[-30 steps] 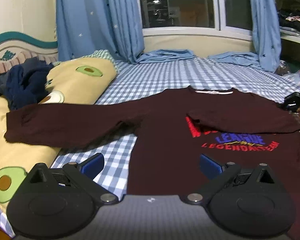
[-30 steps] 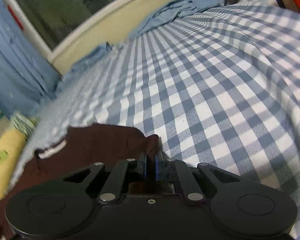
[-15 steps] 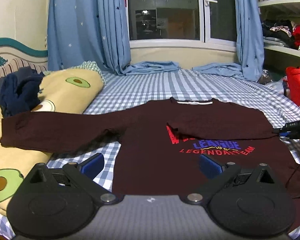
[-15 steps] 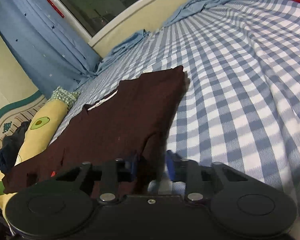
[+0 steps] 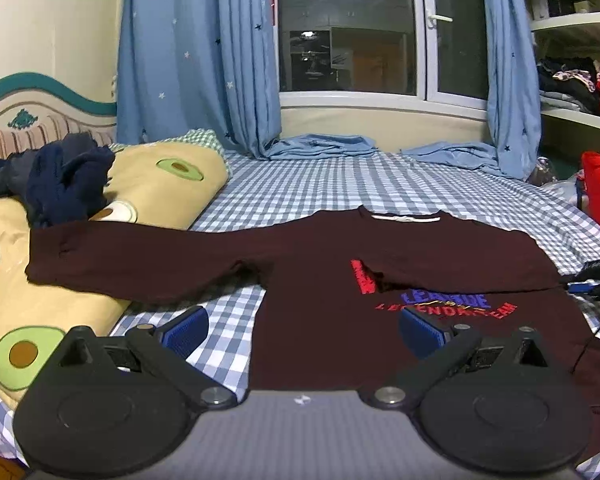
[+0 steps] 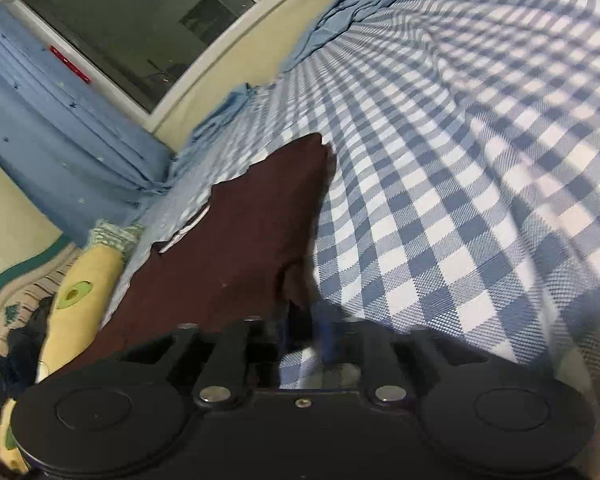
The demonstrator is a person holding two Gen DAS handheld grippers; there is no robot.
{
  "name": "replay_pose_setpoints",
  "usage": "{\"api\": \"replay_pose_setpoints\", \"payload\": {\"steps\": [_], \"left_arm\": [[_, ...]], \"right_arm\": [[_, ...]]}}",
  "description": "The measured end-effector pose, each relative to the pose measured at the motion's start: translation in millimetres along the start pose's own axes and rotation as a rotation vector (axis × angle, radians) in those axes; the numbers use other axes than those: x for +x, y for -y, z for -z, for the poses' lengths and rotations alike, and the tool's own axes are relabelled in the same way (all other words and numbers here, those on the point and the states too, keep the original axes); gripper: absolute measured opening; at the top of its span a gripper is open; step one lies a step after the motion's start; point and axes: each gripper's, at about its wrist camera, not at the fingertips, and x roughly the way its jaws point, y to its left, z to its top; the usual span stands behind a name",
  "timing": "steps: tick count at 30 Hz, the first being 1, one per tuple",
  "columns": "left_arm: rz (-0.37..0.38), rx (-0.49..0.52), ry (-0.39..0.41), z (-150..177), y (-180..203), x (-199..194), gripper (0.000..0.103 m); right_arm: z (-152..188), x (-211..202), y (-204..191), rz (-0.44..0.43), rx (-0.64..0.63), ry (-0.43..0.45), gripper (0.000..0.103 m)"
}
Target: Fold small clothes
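So the maroon long-sleeve shirt [image 5: 340, 288] is lying front-up on the checked bed [image 5: 340, 184], collar toward the window. One sleeve is already folded in across the chest, over part of the print. The other sleeve [image 5: 132, 260] runs straight out and drapes onto the avocado pillow [image 5: 172, 176].

The right gripper [image 6: 304, 336] sits right at the folded shoulder edge. Its fingers have just been opening and stand partly apart now, a corner of cloth reaching in between them but not pinched, so I'd call that a let-go. The left gripper [image 5: 302, 330] hovers over the hem with its fingers wide apart, holding nothing.

My take on doing this step well: back the right one out low and straight so it doesn't drag the folded sleeve off again. Then send the left one to the cuff on the pillow, pinch just the cuff, lift enough to clear the pillow, and lay it across to mirror the first fold.
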Motion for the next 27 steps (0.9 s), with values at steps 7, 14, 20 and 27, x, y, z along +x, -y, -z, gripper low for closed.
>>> {"api": "replay_pose_setpoints", "payload": {"steps": [7, 14, 20, 27], "left_arm": [[-0.033, -0.051, -0.017, 14.3, -31.9, 16.6, 0.103], [-0.086, -0.046, -0.019, 46.6, -76.7, 25.1, 0.103], [-0.077, -0.043, -0.089, 69.7, -86.3, 35.2, 0.103], [-0.004, -0.056, -0.07, 59.8, -76.3, 34.9, 0.103]], "right_arm": [[25.7, -45.4, -68.3, 0.064, -0.21, 0.079, 0.064], [88.1, -113.3, -99.9, 0.036, -0.344, -0.013, 0.079], [153.4, -171.0, -74.7, 0.028, -0.354, -0.176, 0.074], [206.3, -187.0, -54.2, -0.079, -0.243, -0.198, 0.049]]}}
